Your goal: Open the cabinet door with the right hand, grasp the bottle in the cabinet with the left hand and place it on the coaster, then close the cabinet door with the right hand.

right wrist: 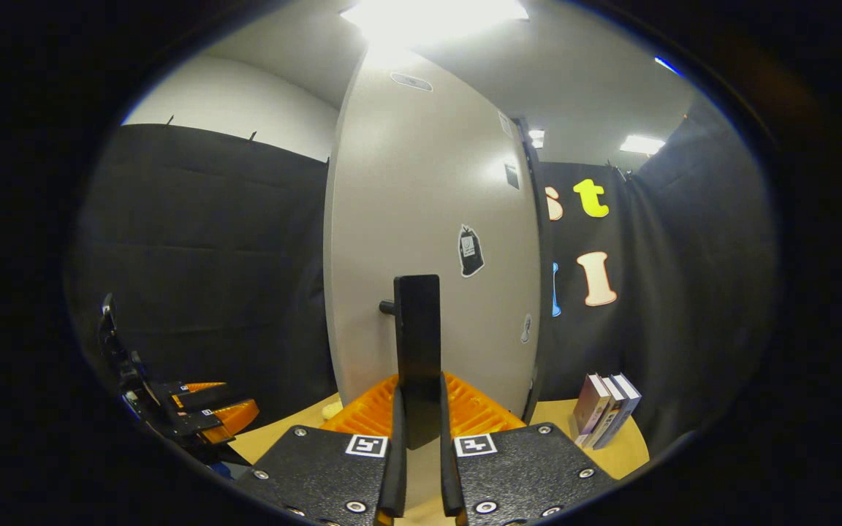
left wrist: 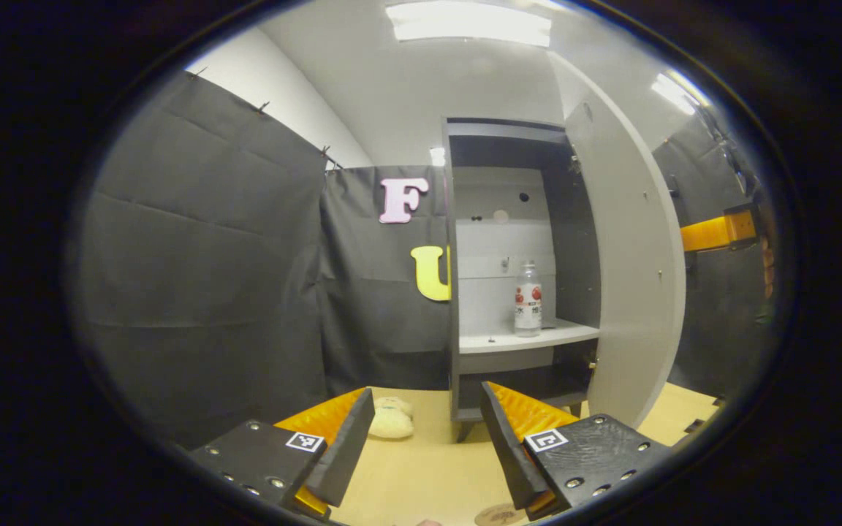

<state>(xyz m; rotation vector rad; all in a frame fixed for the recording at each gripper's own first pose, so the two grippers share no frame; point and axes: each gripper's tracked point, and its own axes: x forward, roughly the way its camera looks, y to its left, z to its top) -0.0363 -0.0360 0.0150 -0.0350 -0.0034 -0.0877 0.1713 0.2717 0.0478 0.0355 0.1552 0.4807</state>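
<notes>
The grey cabinet [left wrist: 465,219] stands open at the back of the table. A clear bottle [left wrist: 528,299] with a red-and-white label stands upright on its white shelf [left wrist: 538,337]. My left gripper [left wrist: 427,438] is open and holds nothing, low over the table and well short of the cabinet. A round coaster [left wrist: 500,515] lies just below its right finger. The door [left wrist: 633,277] is swung out to the right. In the right gripper view my right gripper [right wrist: 419,431] is shut on the door's black bar handle [right wrist: 416,343], facing the door's [right wrist: 428,219] outer side.
A pale plush toy [left wrist: 390,420] lies on the wooden table [left wrist: 421,467] left of the cabinet's foot. Three books [right wrist: 604,416] stand on the table right of the door. The left gripper [right wrist: 202,416] shows low at the left in the right gripper view.
</notes>
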